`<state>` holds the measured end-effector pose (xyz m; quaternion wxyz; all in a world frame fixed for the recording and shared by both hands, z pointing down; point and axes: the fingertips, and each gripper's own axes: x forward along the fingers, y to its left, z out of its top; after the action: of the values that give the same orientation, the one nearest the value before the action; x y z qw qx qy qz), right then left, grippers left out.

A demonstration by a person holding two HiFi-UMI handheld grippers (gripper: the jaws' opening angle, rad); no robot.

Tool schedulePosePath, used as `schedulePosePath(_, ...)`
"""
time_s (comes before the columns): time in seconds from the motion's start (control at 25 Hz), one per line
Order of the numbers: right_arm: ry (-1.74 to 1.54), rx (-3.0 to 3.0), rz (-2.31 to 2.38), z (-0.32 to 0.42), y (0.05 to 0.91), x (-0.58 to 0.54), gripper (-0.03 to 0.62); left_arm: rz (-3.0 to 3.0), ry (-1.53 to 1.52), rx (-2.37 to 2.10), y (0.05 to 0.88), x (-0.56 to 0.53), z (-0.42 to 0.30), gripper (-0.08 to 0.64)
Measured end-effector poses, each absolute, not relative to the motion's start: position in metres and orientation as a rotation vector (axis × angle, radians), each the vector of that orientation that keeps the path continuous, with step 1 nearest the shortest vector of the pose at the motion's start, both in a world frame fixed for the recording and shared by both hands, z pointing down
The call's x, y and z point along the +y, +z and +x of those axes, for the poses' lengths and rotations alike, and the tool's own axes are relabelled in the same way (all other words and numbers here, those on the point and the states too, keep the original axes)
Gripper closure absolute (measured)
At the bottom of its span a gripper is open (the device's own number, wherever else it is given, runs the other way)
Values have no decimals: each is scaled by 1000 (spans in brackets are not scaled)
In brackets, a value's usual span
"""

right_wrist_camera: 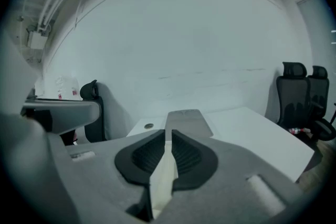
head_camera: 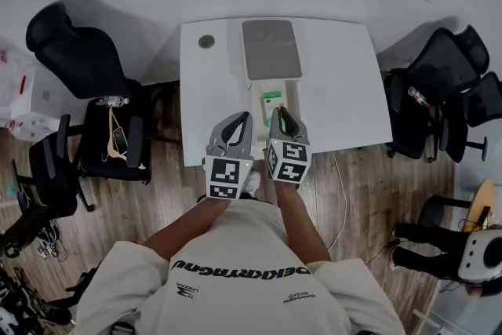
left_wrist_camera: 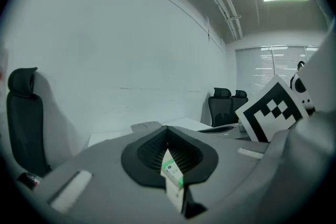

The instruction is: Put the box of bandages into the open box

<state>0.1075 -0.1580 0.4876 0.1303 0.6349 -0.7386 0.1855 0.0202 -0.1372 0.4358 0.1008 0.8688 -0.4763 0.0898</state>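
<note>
In the left gripper view, my left gripper is shut on a small box of bandages, white with a green stripe. In the head view, that gripper hovers over the table's near edge, just left of the open box. The open box has a grey lid folded back, and a green-and-white carton lies inside. My right gripper sits at the open box's near end. In the right gripper view, its jaws pinch a thin white carton seen edge-on, with the grey lid ahead.
The white table has a small round port at its far left. Black office chairs stand to the left and right. Another person is at the lower right. A cable hangs down over the wooden floor.
</note>
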Motion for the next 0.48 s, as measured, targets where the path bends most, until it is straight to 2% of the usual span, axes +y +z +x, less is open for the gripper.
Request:
schedulePosePath(0.2,477,-2177,1855,99,472,-155,594,2578,252,-1419,429,-137,14,558)
schedulePosePath(0.48,415,-2215,1863,95,458,-147,594,2597,237,-1415,422,-134,11,558)
